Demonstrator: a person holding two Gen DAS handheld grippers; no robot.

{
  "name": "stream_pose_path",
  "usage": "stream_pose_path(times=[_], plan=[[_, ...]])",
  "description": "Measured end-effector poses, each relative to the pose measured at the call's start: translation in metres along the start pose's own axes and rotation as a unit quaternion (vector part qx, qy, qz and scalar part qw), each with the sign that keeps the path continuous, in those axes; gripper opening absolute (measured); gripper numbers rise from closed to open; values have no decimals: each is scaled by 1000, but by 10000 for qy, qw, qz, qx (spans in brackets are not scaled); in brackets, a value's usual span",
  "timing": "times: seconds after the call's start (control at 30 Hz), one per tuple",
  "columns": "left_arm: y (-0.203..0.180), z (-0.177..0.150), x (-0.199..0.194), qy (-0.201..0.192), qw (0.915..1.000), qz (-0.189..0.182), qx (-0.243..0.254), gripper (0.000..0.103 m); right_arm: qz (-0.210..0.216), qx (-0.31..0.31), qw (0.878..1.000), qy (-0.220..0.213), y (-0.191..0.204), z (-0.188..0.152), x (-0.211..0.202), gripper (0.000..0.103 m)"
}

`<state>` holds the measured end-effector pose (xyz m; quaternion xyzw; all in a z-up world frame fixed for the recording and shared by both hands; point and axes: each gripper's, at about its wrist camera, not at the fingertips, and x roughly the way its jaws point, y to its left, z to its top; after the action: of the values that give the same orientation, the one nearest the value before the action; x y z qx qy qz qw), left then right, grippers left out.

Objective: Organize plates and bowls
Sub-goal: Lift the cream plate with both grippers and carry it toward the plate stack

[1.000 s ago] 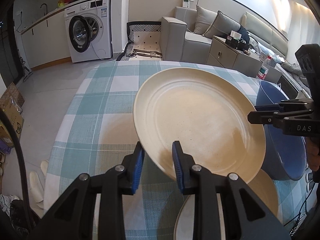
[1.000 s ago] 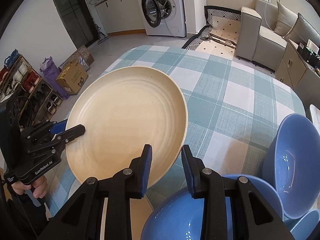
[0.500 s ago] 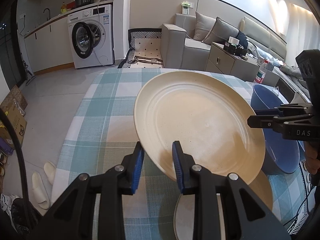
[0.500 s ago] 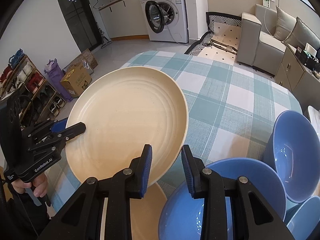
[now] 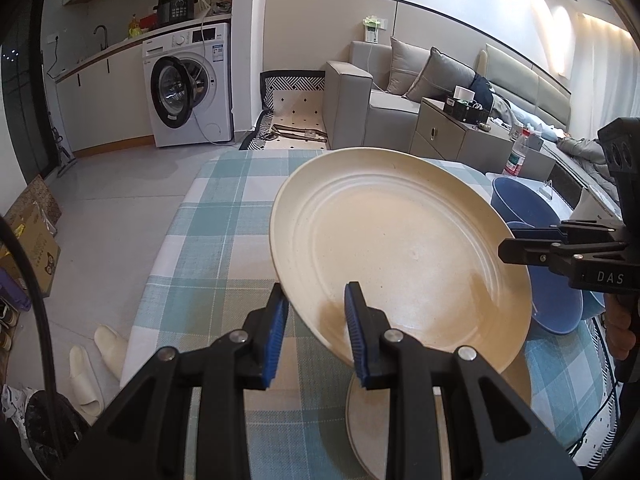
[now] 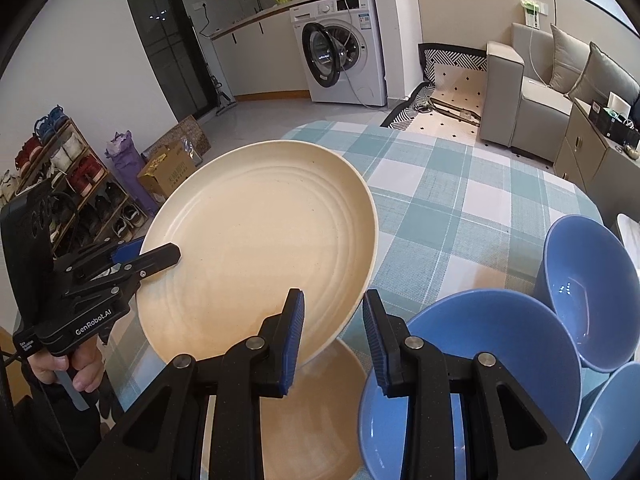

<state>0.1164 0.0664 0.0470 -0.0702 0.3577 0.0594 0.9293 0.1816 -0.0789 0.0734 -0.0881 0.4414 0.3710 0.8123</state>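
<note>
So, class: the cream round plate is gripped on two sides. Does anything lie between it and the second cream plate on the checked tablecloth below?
Nothing visible does. The held cream round plate, clamped by the left gripper and the right gripper, hangs tilted above the second cream plate. The blue bowls stand off to one side.

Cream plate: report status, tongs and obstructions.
Left tongs and right tongs both clamped on round cream plate, held tilted above table. Second cream plate beneath; blue bowls alongside.
</note>
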Motion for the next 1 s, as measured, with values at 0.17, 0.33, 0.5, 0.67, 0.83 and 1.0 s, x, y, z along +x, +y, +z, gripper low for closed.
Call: stream_pose_path(times=[0.17, 0.33, 0.5, 0.67, 0.83, 1.0], plan=[[-3, -4, -12, -54, 10000, 25, 59, 26, 35, 30, 9999, -138, 8, -10, -12, 32], [-6, -9, -23, -98, 9999, -5, 67, 27, 7, 61, 9998, -200, 13, -19, -21, 32], [-8, -15, -27, -83, 9999, 1, 74, 27, 5, 64, 9996, -258, 17, -27, -27, 32], [-10, -22, -28, -45, 9999, 3, 107, 27, 16, 117, 9993, -348, 18, -36, -32, 32], [-12, -26, -31, -36, 9999, -8, 108, 27, 64, 157, 9987, -488, 20, -46, -40, 32], [-13, -30, -31, -6, 9999, 57, 137, 27, 140, 190, 9982, -549, 21, -53, -41, 32]])
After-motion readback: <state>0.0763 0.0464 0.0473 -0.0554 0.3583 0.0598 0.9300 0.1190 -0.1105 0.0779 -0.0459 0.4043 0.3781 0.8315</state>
